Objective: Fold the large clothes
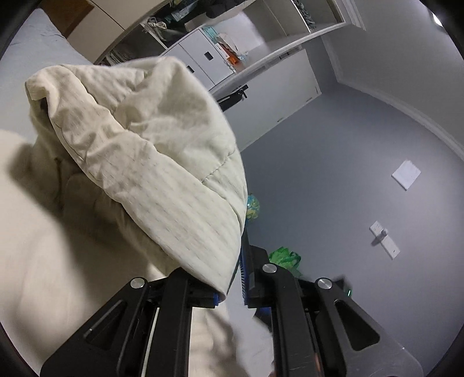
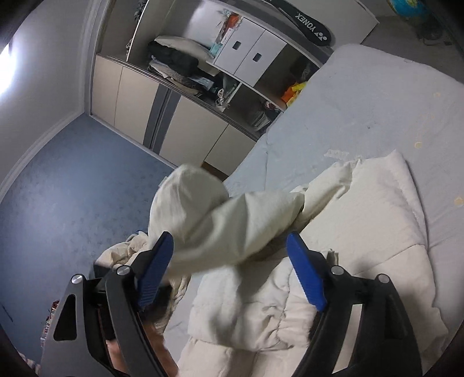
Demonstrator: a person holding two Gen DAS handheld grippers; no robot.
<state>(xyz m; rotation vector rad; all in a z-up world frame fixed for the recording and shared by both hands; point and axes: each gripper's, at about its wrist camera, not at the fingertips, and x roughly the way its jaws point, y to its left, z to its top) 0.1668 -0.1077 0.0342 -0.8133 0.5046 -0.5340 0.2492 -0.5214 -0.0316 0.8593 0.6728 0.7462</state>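
Observation:
A large cream padded jacket point(image 2: 362, 237) lies on the pale bed sheet point(image 2: 362, 110). My left gripper point(image 1: 232, 290) is shut on the jacket's cream sleeve point(image 1: 150, 150), which rises up and left from the jaws and hides most of the fingers. The same lifted sleeve point(image 2: 220, 226) crosses the right wrist view above the jacket body. My right gripper point(image 2: 232, 272) is open, its blue pads point(image 2: 304, 275) spread on either side of the sleeve, without touching it. More cream fabric point(image 2: 127, 255) hangs off the bed's left side.
A wardrobe with open shelves of folded clothes point(image 2: 185, 63) stands behind the bed. The blue-grey wall point(image 1: 348, 179) bears a socket plate point(image 1: 385, 240). Green bags point(image 1: 284, 258) lie by the left gripper. A racket case point(image 2: 307, 20) sits on the wardrobe.

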